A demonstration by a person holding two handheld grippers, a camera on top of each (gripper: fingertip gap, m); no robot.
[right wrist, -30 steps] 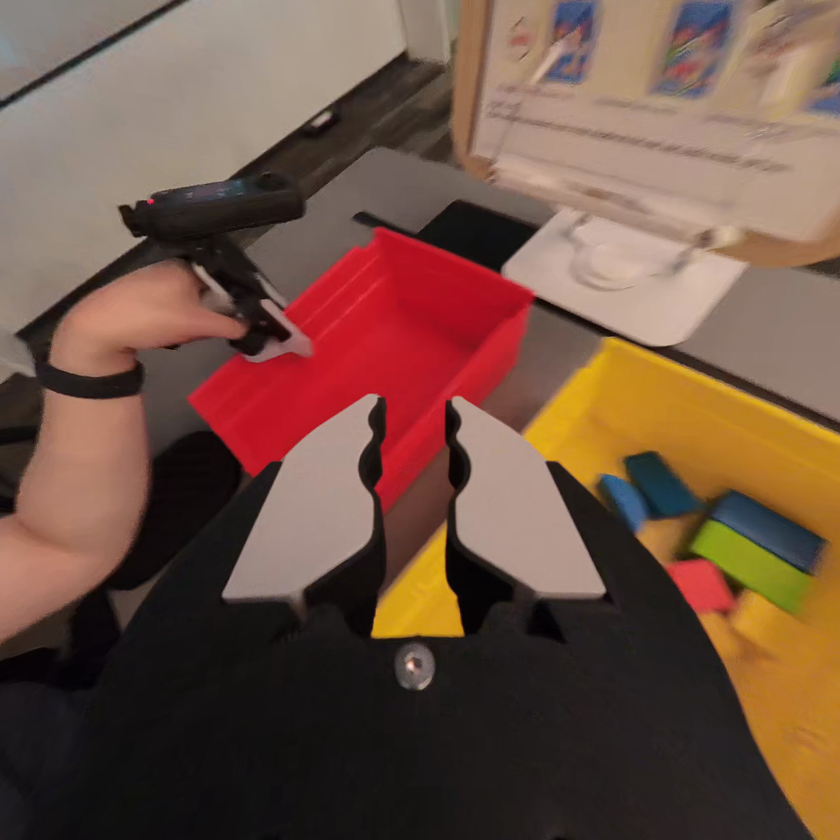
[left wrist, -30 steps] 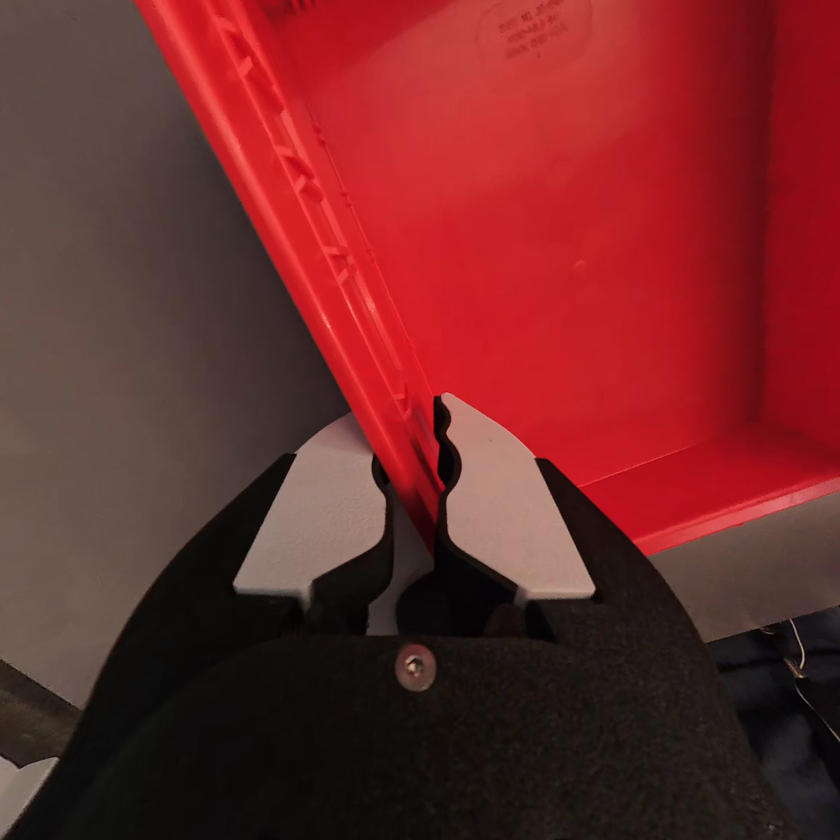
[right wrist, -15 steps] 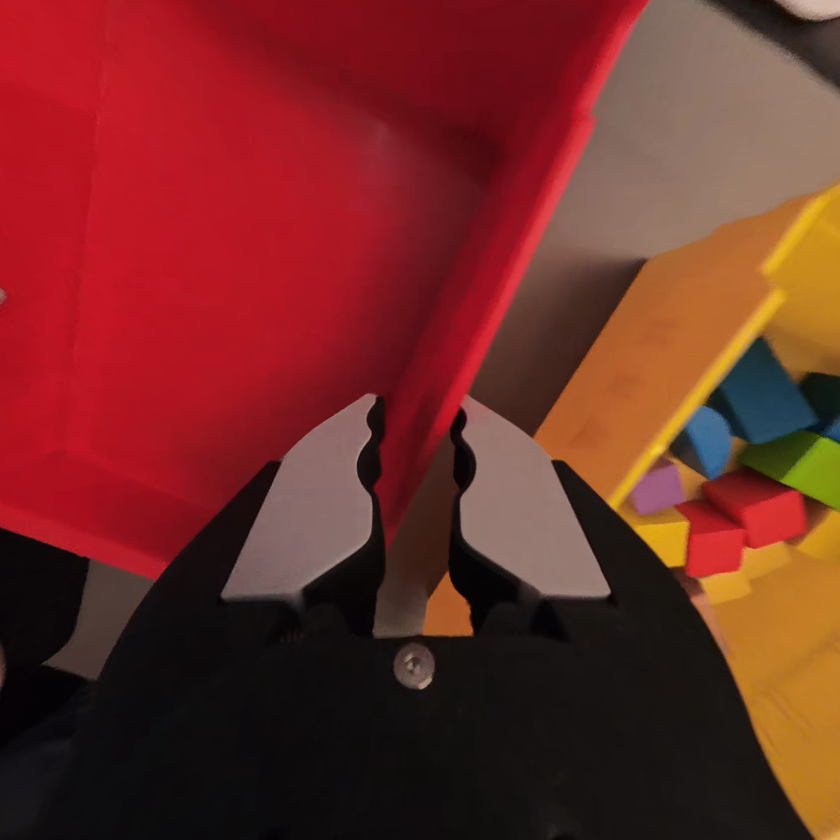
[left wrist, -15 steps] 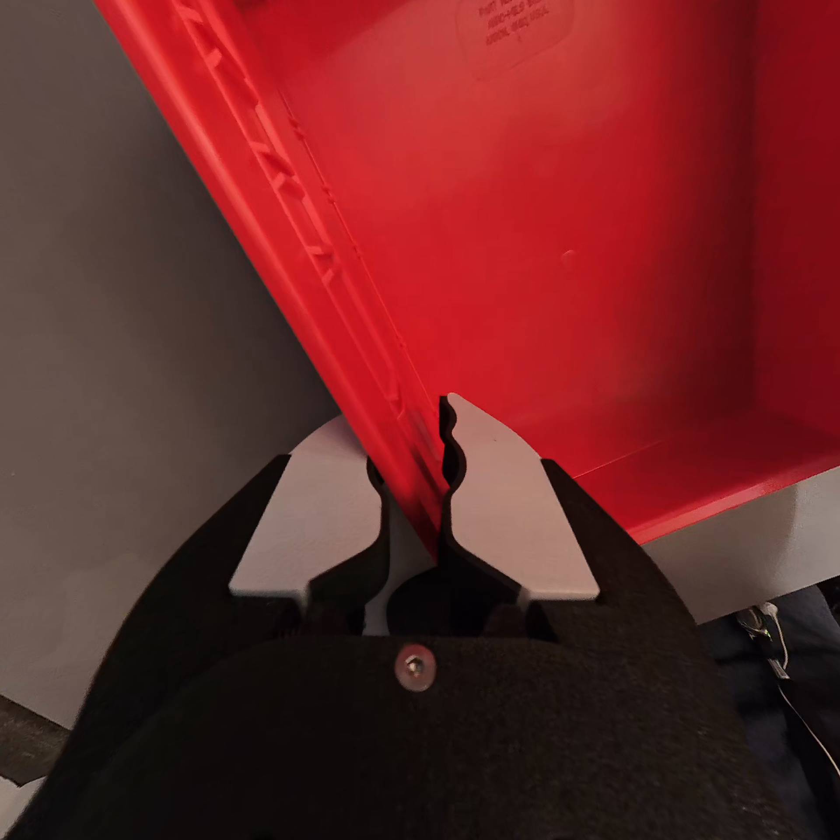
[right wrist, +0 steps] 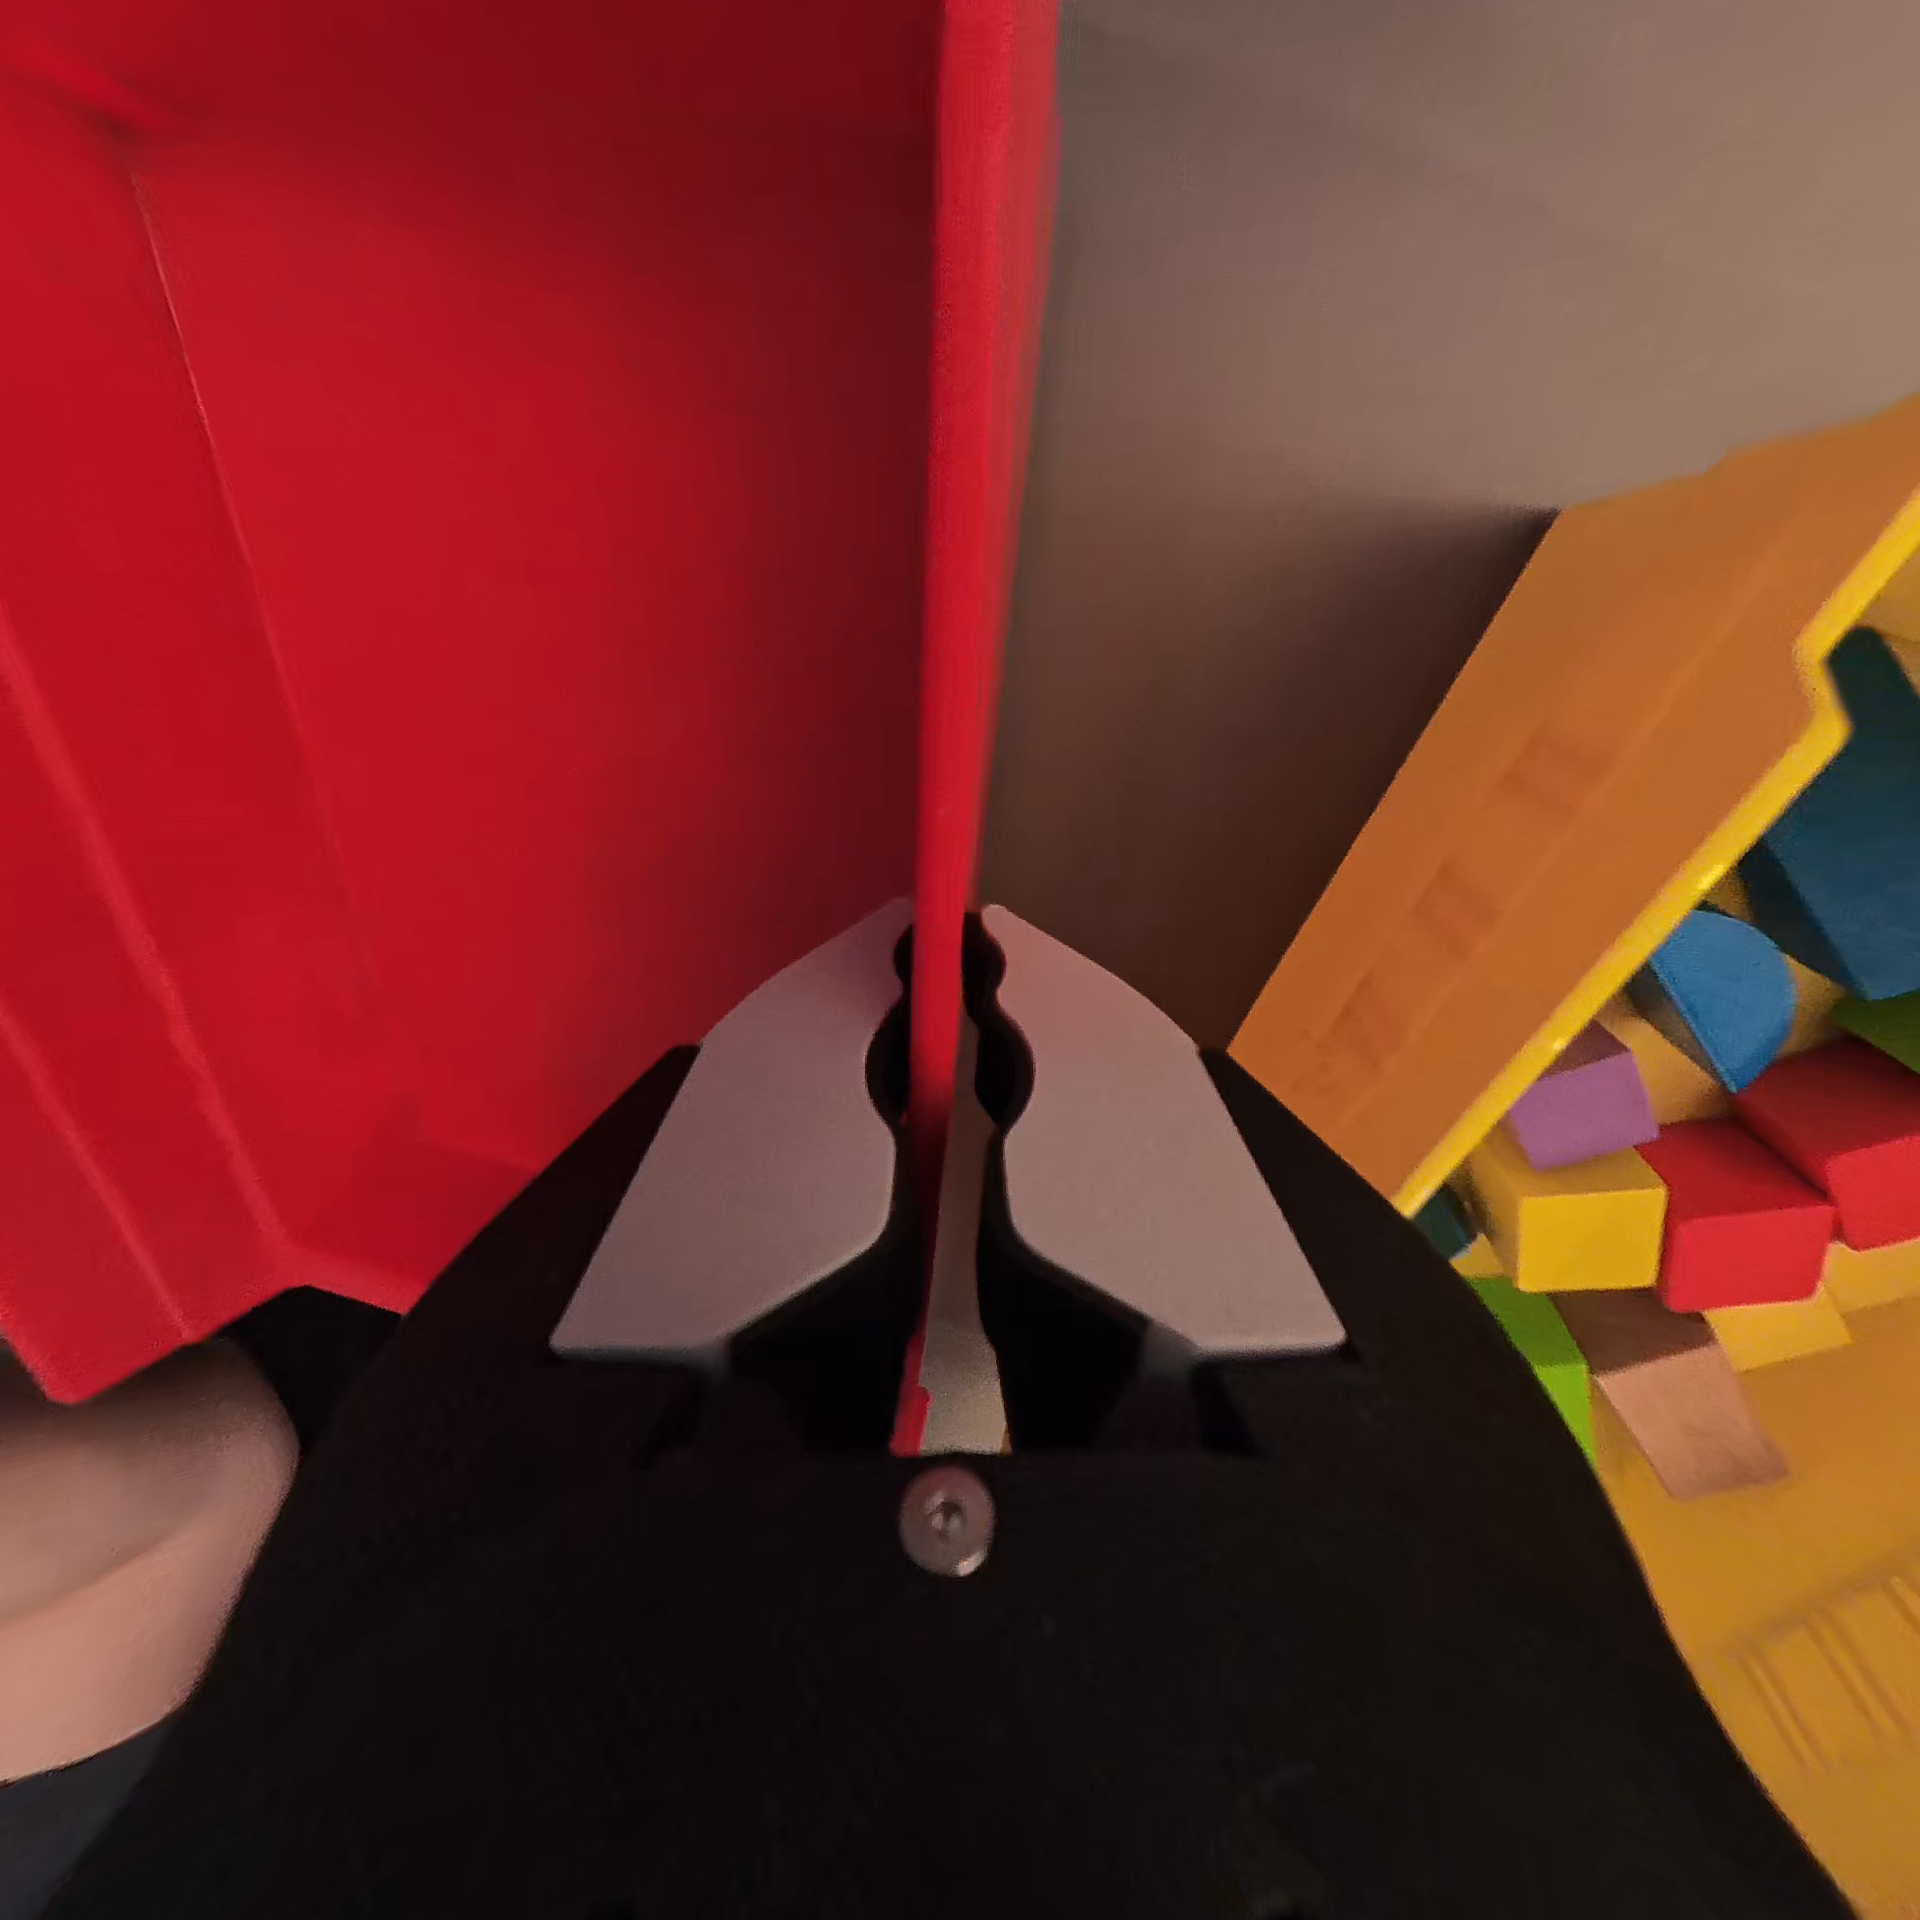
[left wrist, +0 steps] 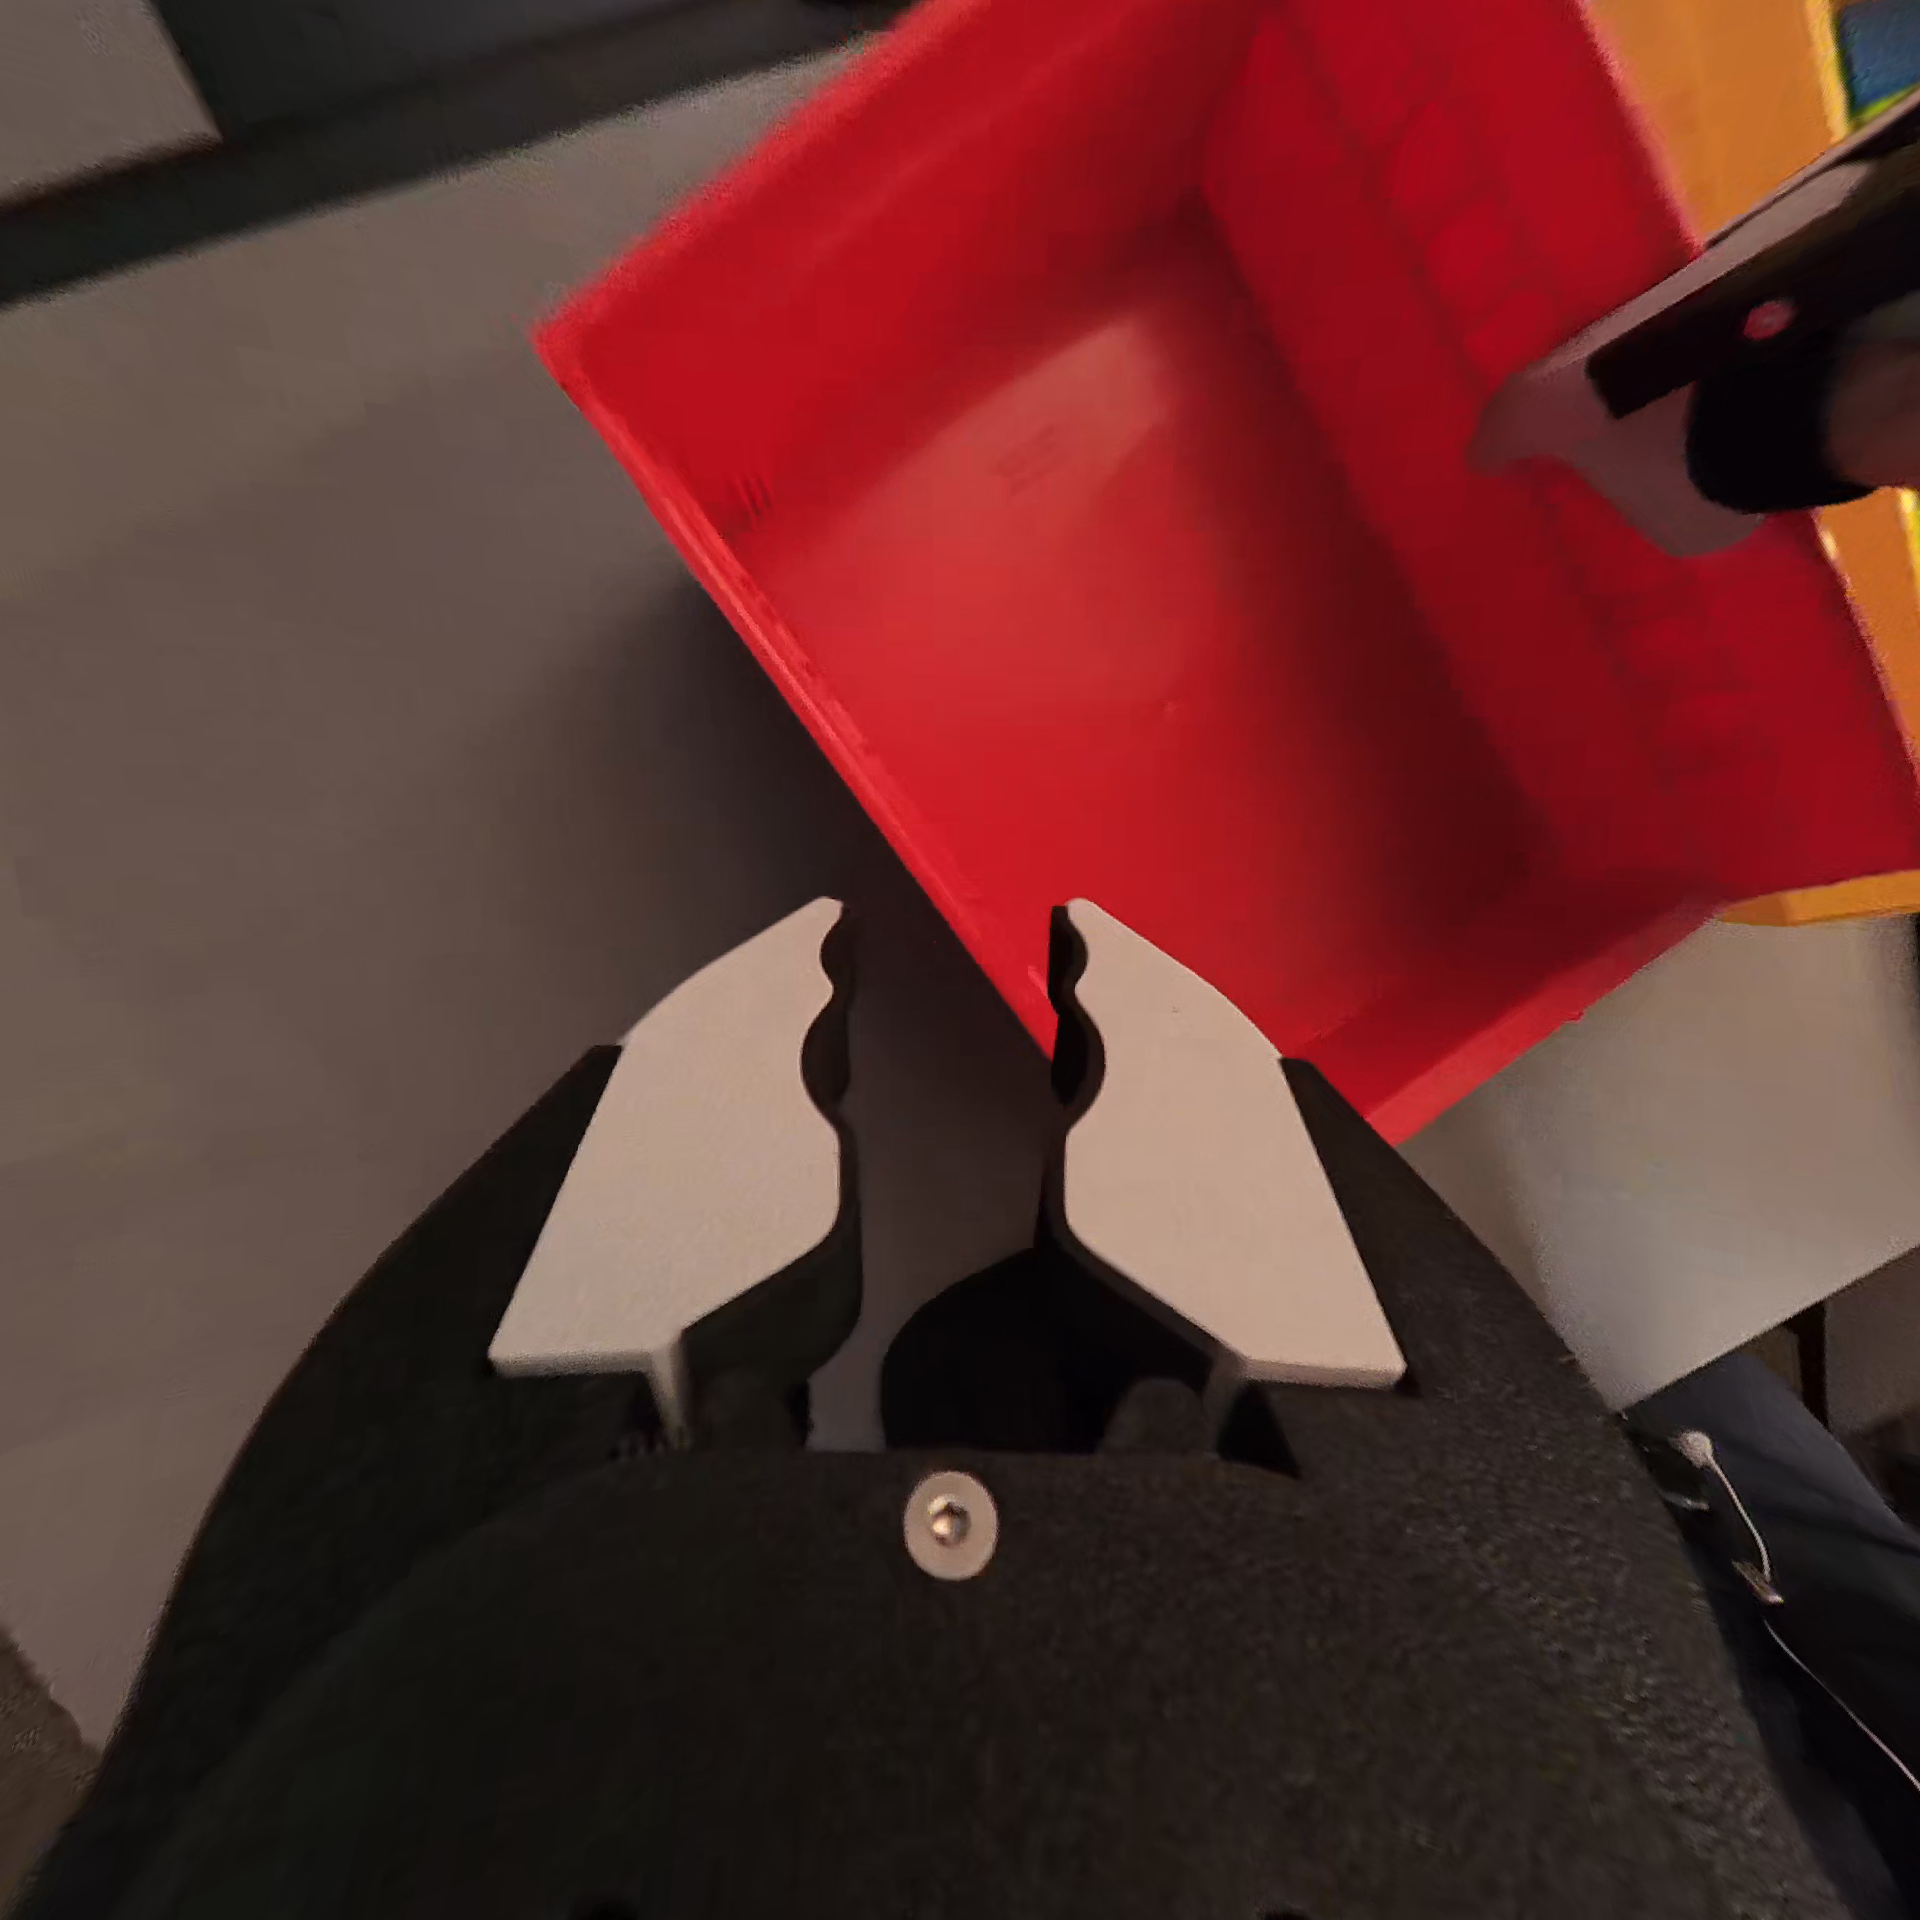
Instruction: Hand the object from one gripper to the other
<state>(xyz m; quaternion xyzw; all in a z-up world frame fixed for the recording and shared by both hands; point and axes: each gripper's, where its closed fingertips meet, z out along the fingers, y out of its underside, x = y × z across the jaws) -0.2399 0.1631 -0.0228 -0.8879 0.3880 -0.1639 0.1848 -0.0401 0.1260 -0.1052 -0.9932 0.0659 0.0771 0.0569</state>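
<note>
Right wrist view: right claw (right wrist: 940, 971) clamps red bin (right wrist: 520, 520); left claw (left wrist: 951, 971) parted.

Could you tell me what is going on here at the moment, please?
A person is passing an empty red bin between two handheld grippers. The right gripper is shut on one side wall of the bin. The left gripper is open, with the opposite wall just beside its fingertips and nothing between its fingers, so the bin now hangs from the right gripper alone. Beside it stands a yellow bin with coloured wooden blocks in it.
</note>
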